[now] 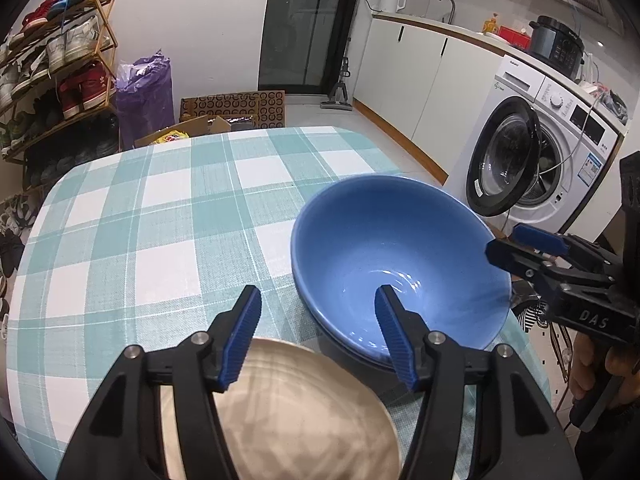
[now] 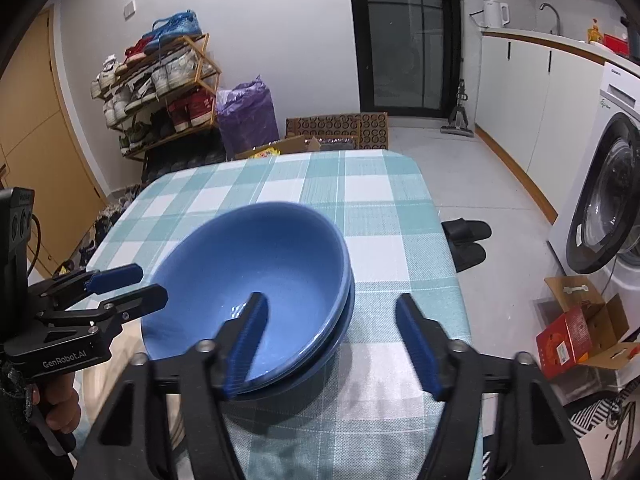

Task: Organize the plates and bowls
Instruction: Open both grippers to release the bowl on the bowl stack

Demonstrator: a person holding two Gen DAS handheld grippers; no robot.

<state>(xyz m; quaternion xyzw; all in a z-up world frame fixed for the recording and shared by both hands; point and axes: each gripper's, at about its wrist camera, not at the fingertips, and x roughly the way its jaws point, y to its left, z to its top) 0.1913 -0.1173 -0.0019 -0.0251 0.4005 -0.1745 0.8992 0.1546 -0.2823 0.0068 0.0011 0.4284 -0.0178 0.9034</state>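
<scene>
**Bowls nested, plate left loose**

Stacking is judged mostly done. A blue bowl [image 2: 256, 280] is seated inside a second blue bowl [image 2: 338, 334], of which only the rim is seen beneath it; the pair stands near the tabletop's [image 1: 152, 216] near right corner. A beige plate [image 1: 304, 412] lies just beside the stack, at the near edge, under the left gripper [image 1: 318, 336]. What is left, as far as can be told, is a final place for plate and bowls.

The bowls are glazed ceramic, deep and round, with a glossy floor in which light is reflected. The plate is matte, shallow, with faint concentric rings. The tabletop is covered by a woven teal-and-white checked cloth.

The left gripper is held half open over the plate, nothing gripped. The right gripper [image 2: 334, 340] is spread wide, one pad hanging inside the bowl, the other outside; the rim is not pinched.
</scene>
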